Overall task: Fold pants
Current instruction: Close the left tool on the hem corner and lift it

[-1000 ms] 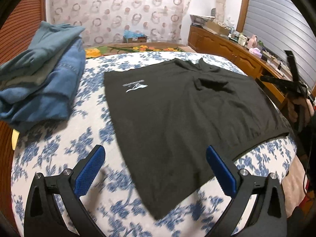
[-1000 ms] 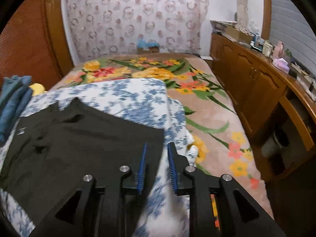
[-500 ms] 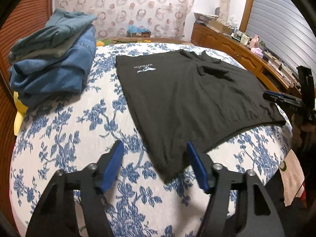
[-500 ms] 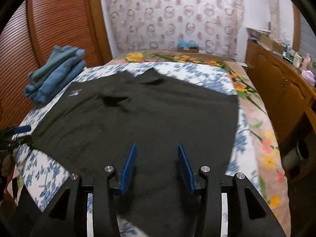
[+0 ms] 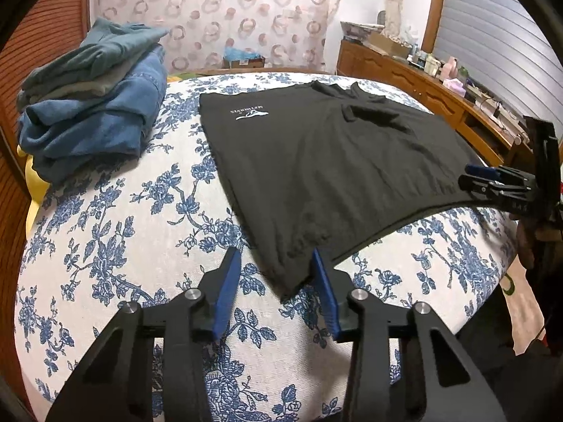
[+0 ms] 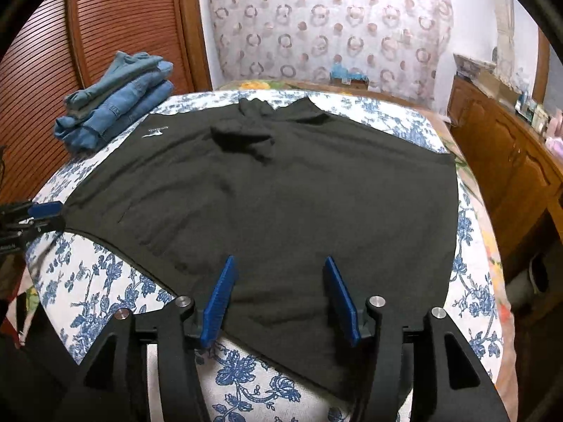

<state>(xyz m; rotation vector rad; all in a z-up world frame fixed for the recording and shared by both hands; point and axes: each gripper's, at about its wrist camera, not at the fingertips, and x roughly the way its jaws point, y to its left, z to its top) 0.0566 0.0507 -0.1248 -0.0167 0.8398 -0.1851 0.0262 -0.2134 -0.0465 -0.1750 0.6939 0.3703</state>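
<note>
A pair of black pants (image 5: 327, 161) with a small white logo lies spread flat on a blue-flowered bed cover (image 5: 116, 232). It also shows in the right wrist view (image 6: 281, 204). My left gripper (image 5: 278, 274) is open, its blue pads either side of the near corner of the waistband. My right gripper (image 6: 281, 285) is open, its pads just above the near edge of the pants at the other corner. Each gripper shows at the edge of the other's view.
A stack of folded blue jeans and teal clothes (image 5: 91, 102) sits at the bed's far left. A wooden dresser (image 6: 506, 154) with small items stands along the right. A floral carpet (image 6: 492, 253) lies beside the bed. A slatted wooden door (image 6: 116, 28) is behind the stack.
Both grippers have moved in toward the near edge of the pants. My left jaws have narrowed around the corner. My right jaws have opened wider and swung left over the fabric.
</note>
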